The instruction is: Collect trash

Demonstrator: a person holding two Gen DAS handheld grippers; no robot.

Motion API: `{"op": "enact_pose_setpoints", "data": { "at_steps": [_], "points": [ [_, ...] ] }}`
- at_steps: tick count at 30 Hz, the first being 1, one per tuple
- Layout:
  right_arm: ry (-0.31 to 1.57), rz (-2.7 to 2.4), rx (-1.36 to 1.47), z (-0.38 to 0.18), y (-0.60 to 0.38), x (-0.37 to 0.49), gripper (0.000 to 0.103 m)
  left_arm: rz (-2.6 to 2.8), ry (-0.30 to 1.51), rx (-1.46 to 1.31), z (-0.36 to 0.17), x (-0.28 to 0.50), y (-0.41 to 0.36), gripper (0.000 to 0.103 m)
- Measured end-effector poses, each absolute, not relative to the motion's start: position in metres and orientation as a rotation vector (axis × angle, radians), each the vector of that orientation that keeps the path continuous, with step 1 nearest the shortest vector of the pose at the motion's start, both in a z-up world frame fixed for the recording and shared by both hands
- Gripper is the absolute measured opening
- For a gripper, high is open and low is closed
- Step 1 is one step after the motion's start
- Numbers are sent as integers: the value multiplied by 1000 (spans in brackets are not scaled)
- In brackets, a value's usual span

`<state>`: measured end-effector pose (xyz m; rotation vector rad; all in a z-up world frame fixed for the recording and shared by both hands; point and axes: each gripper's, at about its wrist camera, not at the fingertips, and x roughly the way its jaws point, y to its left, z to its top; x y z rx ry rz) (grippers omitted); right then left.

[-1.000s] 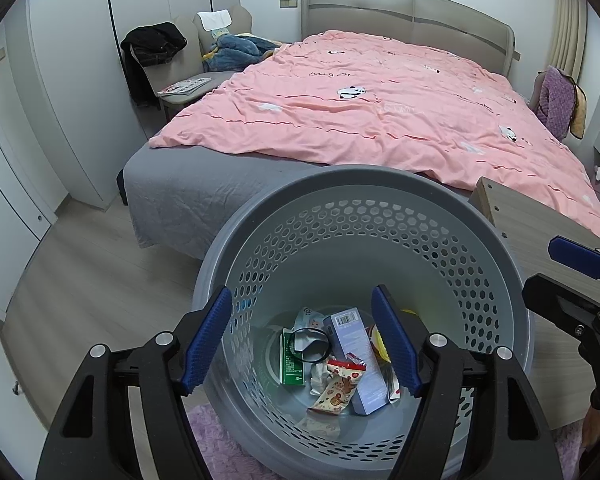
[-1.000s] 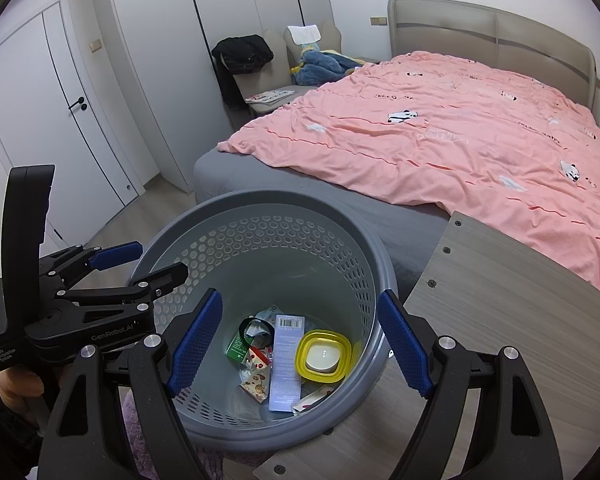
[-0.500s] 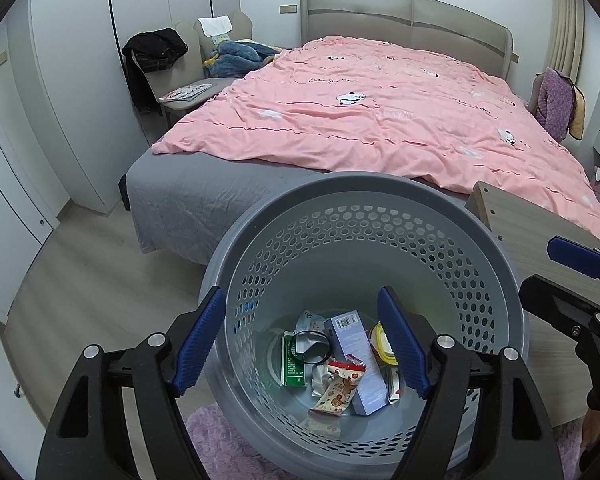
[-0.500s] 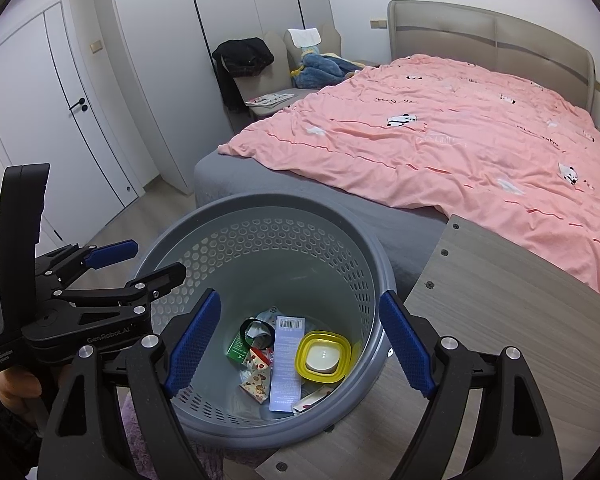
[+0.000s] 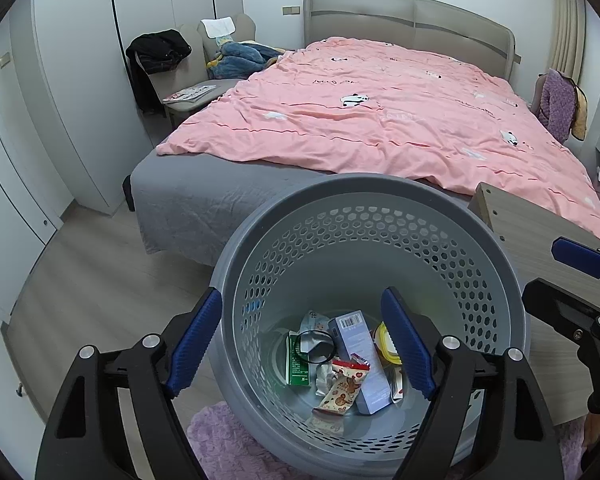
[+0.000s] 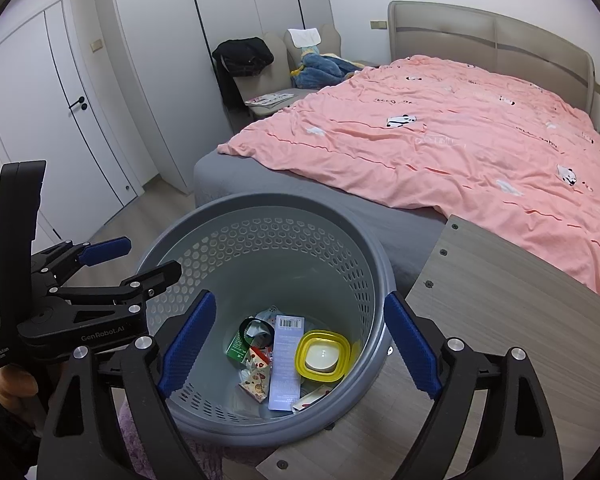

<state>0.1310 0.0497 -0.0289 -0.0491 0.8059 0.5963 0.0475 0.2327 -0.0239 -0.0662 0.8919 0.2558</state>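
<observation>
Trash (image 5: 346, 364) is lying in the bin (image 5: 496, 264), wedged between bed (image 5: 380, 120) and bench (image 6: 500, 300). Both hand-held grippers, left (image 5: 302, 346) and right (image 6: 298, 346), are being opened, nothing between jaws. Drop step judged finished; more trash must be sought next.

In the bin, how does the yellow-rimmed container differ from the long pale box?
The yellow-rimmed container is squarish with rounded corners and lies against the basket wall nearest the wooden board; the long pale box is narrow, bears a barcode and lies mid-floor. The container lies flat; the box lies atop other wrappers. Both are inside the basket, untouched by either claw.
</observation>
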Motion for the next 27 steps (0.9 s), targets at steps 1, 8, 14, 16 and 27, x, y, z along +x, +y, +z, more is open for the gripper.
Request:
{"op": "enact_pose_setpoints", "data": {
  "at_steps": [1, 8, 14, 16, 27],
  "points": [
    [805, 596, -49, -29, 49, 131, 84, 256, 892, -66, -24, 47, 233, 78],
    [804, 597, -51, -28, 50, 131, 85, 256, 893, -66, -24, 48, 233, 78],
    [804, 598, -51, -28, 50, 130, 85, 261, 893, -68, -24, 47, 234, 78],
    [805, 599, -51, -28, 50, 130, 85, 258, 897, -70, -25, 47, 235, 78],
    [803, 600, -52, -27, 51, 129, 85, 266, 899, -68, -25, 47, 236, 81]
  ]
}}
